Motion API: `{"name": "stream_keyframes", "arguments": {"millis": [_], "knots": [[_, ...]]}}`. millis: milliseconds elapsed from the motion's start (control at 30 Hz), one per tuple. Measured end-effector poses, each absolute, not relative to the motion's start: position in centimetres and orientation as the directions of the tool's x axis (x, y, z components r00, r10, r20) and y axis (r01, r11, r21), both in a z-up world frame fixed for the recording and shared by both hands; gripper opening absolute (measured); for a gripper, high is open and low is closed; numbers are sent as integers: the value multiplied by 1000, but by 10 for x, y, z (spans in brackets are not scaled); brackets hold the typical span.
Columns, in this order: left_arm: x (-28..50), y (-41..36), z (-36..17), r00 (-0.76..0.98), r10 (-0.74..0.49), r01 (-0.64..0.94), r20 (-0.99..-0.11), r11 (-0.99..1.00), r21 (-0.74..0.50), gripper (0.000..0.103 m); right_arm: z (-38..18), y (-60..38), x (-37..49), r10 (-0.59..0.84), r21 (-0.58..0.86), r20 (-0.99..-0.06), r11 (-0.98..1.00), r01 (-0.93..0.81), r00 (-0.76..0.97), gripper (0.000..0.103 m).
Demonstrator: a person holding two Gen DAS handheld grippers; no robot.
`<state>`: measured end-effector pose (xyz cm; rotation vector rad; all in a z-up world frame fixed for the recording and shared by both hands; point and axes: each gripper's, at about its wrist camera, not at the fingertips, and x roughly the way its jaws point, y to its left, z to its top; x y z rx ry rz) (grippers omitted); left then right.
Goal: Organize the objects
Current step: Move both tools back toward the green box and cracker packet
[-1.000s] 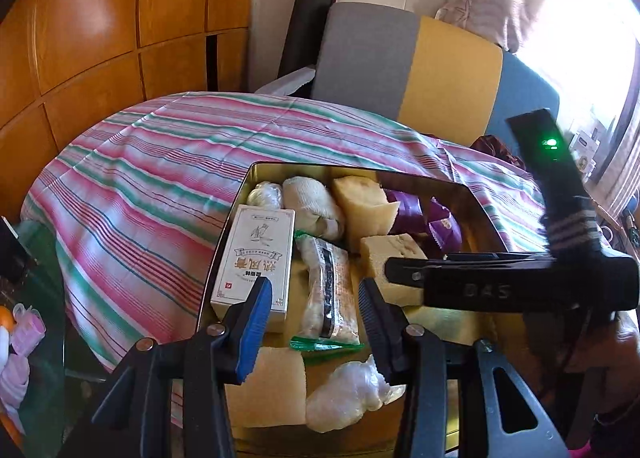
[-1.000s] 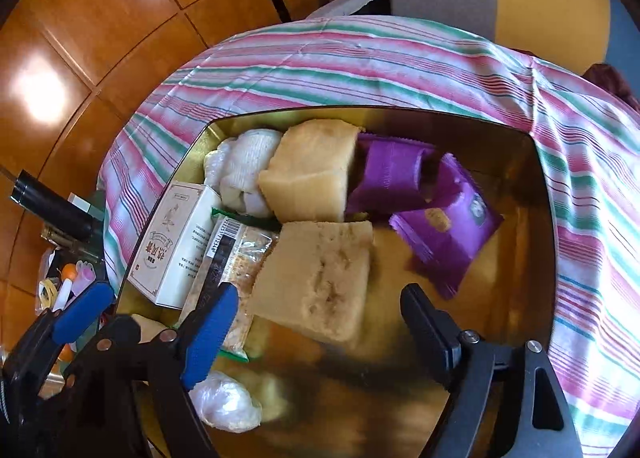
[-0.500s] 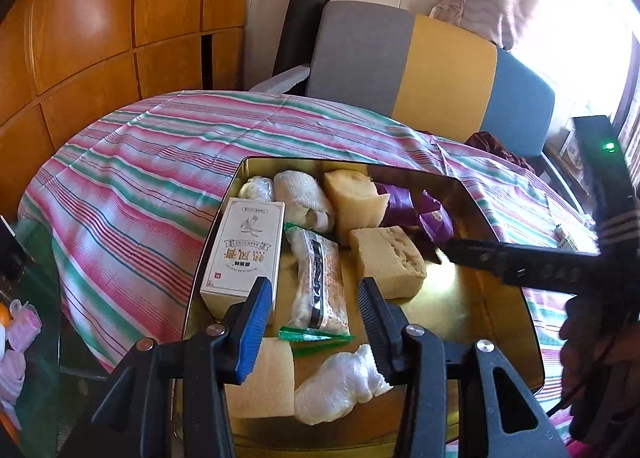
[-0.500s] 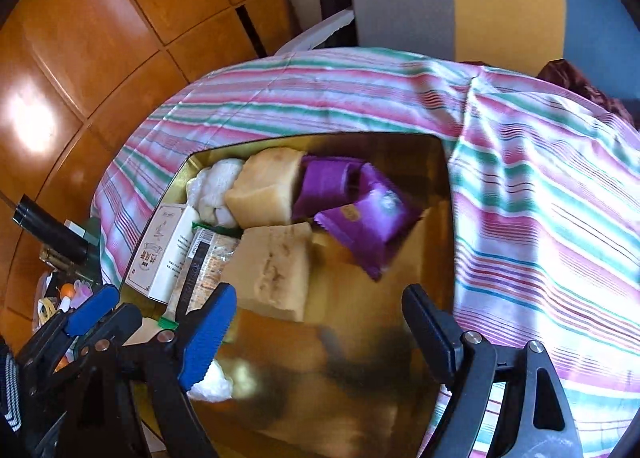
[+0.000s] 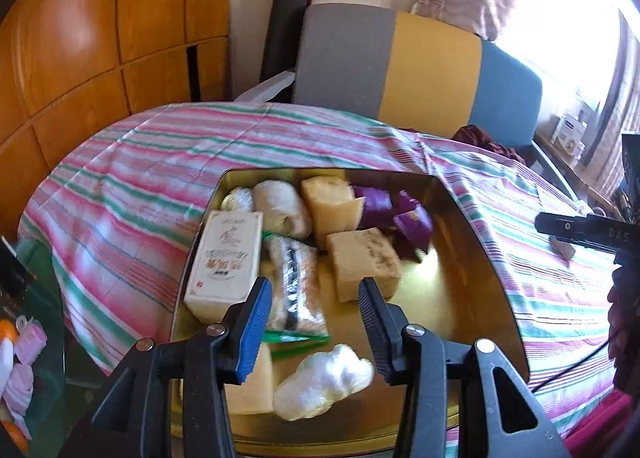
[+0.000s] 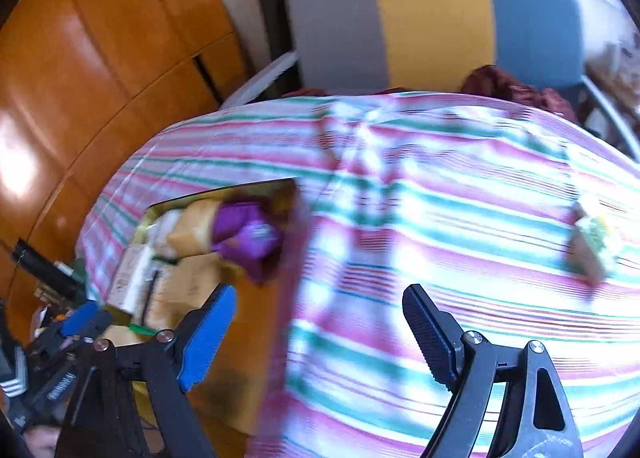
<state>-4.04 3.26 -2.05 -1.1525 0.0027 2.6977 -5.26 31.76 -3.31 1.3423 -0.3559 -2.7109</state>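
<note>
A gold tin [image 5: 472, 242] lies on the striped tablecloth [image 5: 132, 186]. Inside are a white box [image 5: 226, 258], a clear-wrapped biscuit pack [image 5: 296, 282], two pale cake blocks [image 5: 364, 258], purple packets [image 5: 404, 214] and a white wrapped lump [image 5: 324, 382]. My left gripper [image 5: 314, 322] hovers open over the tin's near end, nothing between its fingers. My right gripper [image 6: 320, 330] is open and empty, above the tin's right rim [image 6: 296, 194] and the cloth. A small packet [image 6: 592, 246] lies on the cloth far to its right, blurred.
A grey, yellow and blue chair [image 5: 384, 62] stands behind the table, with dark red fabric [image 6: 512, 88] on its seat. Wooden panels [image 5: 80, 38] line the left wall. A glass side table with pink items [image 5: 28, 342] sits low at the left.
My right gripper has swung right, from over the tin's contents to its right rim and the cloth. In the left wrist view its black frame slid toward the right edge. The left gripper stayed put.
</note>
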Motion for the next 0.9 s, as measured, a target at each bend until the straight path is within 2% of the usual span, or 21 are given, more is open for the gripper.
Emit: {"name": "stream_keyframes", "arguments": {"millis": [233,533,733,900], "knots": [[-36,68,-5,-682,229,-280,-695,-959,-41,45,-36,413,-37,-14,161,-805,-967,-197,-594,86],[-28,123,3,-662,279,-395,-695,-919,8,45,-53,531,-8,176,134,-803,-877,-461,-569,86],[-22,163,5,-643,305,-463,-703,-885,40,45,-78,579,16,203,211,-817,-765,-608,-539,86],[-20,193,4,-619,333,-515,-712,-856,47,45,-79,596,26,195,276,-811,-704,-655,-552,89]]}}
